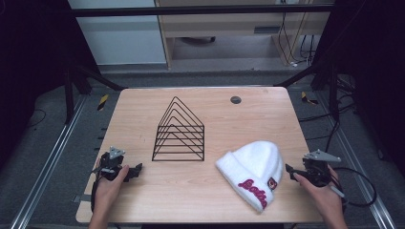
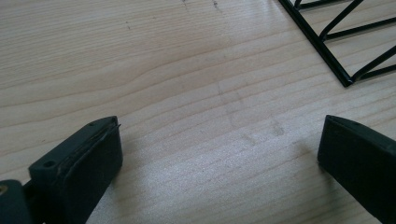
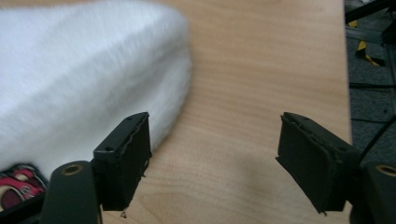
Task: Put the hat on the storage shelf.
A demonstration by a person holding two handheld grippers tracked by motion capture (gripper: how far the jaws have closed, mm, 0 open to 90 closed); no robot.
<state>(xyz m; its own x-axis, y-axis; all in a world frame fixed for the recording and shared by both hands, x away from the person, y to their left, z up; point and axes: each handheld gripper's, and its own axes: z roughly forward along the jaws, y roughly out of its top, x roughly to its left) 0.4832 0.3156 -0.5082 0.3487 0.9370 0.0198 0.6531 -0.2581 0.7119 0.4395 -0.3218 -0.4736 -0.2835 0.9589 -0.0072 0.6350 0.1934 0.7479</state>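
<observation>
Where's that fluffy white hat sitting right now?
In the high view, the white beanie lies on the table's front right, between the black wire rack and the right hand-held gripper.

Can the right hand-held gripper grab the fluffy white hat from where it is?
Probably yes. The right hand-held gripper has its jaws wide open, right beside the white hat, with bare table between them and nothing blocking the way. It isn't touching the hat yet.

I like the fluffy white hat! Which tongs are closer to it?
The right tongs. They sit just beside the white hat, at its right edge, open. The left tongs are far across the table, left of the black wire rack.
</observation>
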